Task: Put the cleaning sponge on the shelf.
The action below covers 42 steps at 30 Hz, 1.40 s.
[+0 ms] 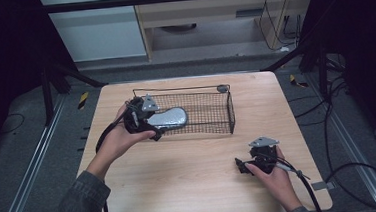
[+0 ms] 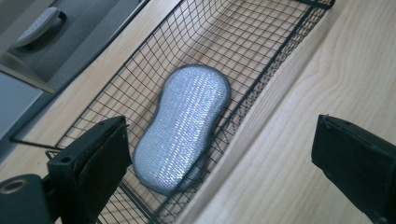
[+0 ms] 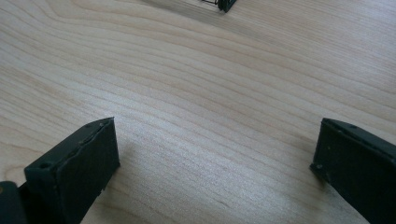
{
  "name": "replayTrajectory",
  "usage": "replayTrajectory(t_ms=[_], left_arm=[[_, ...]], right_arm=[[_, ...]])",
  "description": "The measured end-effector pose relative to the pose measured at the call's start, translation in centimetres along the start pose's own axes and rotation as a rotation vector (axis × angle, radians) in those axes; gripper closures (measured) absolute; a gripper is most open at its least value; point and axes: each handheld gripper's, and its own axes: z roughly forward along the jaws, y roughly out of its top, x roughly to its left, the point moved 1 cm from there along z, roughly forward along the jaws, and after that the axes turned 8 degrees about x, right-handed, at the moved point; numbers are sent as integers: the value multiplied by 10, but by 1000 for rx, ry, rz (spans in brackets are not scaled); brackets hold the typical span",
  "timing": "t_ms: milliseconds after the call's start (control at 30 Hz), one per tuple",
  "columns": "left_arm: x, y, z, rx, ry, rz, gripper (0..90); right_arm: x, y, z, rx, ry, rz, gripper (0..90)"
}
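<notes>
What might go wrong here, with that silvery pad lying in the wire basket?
The left gripper is open above the silver scrubbing pad, with one jaw over the wire basket and the other outside its near wall. Closing there would likely pinch the mesh and perhaps drag the basket. The pad lies flat on the mesh, so a grab might slip off it. The right gripper rests open on the table, too far to steady the basket.

Pale wooden table [image 1: 190, 161] sits on grey floor [image 1: 23, 147]; black cables [image 1: 346, 170] snake along the right side.
</notes>
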Motion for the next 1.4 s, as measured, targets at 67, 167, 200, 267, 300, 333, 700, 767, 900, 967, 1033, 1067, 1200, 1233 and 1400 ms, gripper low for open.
replayTrajectory(t_ms=[67, 167, 200, 267, 300, 333, 700, 767, 900, 967, 1033, 1067, 1200, 1233, 1400], left_arm=[[-4, -6, -3, 2, 7, -5, 39], [-9, -16, -6, -11, 8, -23, 40], [-11, -19, -6, -11, 15, -24, 42], [-13, -26, -5, -8, 21, -34, 41], [-14, -30, -5, -11, 18, -39, 40], [-15, -34, -6, -14, 18, -45, 41], [-32, -74, -4, -14, 26, -101, 43], [-34, -82, -3, -16, 32, -121, 45], [-36, -100, 7, 12, 28, -159, 46], [-36, -109, 14, 28, 18, -178, 46], [-35, -116, 18, 46, 15, -186, 46], [-34, -119, 20, 50, 21, -196, 47], [-26, -132, 29, 65, 43, -247, 49], [-24, -135, 31, 72, 42, -256, 48], [-12, -154, 43, 87, 47, -331, 47]], right_arm=[[0, 0, 0, 0, 0, 0, 4], [0, 0, 0, 0, 0, 0, 4], [0, 0, 0, 0, 0, 1, 4], [0, 0, 0, 0, 0, 0, 4], [0, 0, 0, 0, 0, 0, 4], [0, 0, 0, 0, 0, 1, 5], [0, 0, 0, -1, -1, 1, 5], [0, 0, 0, -1, -5, 1, 6], [0, 0, 0, -1, -4, 1, 5], [0, 0, 0, -1, -4, 1, 5], [0, 0, 0, -1, -4, 1, 5], [0, 0, 0, -1, -4, 1, 5], [0, 0, 0, -1, -4, 1, 5], [0, 0, 0, -1, -4, 1, 5], [0, 0, 0, -1, -3, 0, 5]])
